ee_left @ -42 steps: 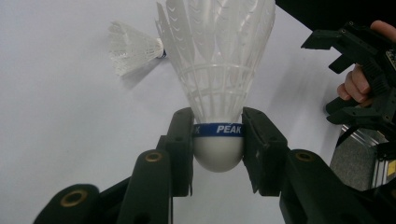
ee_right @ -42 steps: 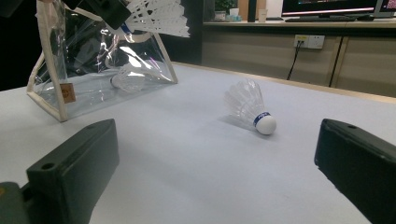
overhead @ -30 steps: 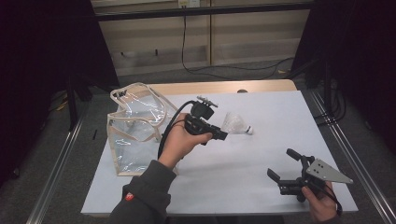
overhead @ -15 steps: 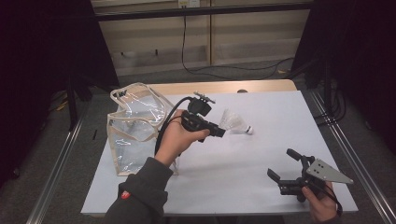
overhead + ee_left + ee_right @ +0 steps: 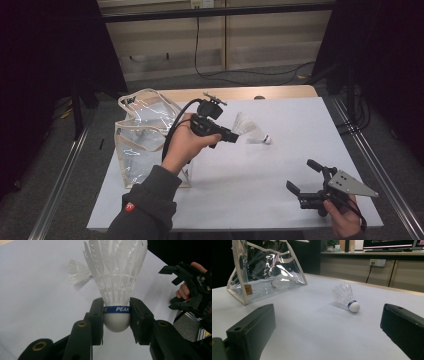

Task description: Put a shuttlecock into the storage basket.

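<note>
My left gripper is shut on the white cork of a shuttlecock with a blue band marked PEAK; its feathers point away from the jaws. In the high view this gripper hangs over the middle of the white table, beside a clear bag. A second shuttlecock lies on its side on the table just past it, also seen from the right gripper. My right gripper rests open near the front right corner, jaws wide with nothing between them.
The clear bag with beige trim stands at the table's left and holds another shuttlecock. The white table has a wooden strip along its far edge. Metal rails run along both sides, and cables lie on the floor behind.
The left hand has drifted slightly toward the bag with the shuttlecock still gripped. The right gripper has stayed still.
</note>
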Motion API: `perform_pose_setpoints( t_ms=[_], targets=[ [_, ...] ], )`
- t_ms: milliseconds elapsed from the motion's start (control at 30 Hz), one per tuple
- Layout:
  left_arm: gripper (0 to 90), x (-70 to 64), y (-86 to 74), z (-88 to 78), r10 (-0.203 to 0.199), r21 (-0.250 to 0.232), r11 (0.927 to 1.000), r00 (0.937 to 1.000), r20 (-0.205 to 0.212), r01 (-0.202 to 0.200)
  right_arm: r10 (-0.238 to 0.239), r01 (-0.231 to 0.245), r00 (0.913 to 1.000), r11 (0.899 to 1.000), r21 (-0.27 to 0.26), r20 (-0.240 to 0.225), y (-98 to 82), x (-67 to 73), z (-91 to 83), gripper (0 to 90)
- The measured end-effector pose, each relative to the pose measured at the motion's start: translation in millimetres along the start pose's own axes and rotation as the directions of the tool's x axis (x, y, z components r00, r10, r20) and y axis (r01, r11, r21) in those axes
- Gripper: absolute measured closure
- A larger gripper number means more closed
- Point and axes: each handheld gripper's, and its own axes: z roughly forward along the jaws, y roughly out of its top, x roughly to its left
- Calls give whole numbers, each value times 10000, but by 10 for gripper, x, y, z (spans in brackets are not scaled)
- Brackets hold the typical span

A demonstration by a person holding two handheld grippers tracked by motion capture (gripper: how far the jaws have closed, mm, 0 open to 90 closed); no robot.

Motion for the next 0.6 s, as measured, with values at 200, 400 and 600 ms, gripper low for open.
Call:
perform_pose_setpoints(
  t_ms=[200, 400, 600],
  targets=[
    [657, 27, 13, -37, -110, -36, 9999, 9999, 4, 110, -14, 14, 10000, 10000, -14, -15, 0, 1, 0, 0],
    [657, 57, 27, -74, -88, -50, 9999, 9999, -79, 88, -32, 32, 10000, 10000, -11, -10, -1, -2, -1, 0],
    [657, 66, 47, -104, -288, -181, 9994, 9994, -193, 284, 27, -27, 10000, 10000, -7, -20, 0, 3, -5, 0]
  ],
)
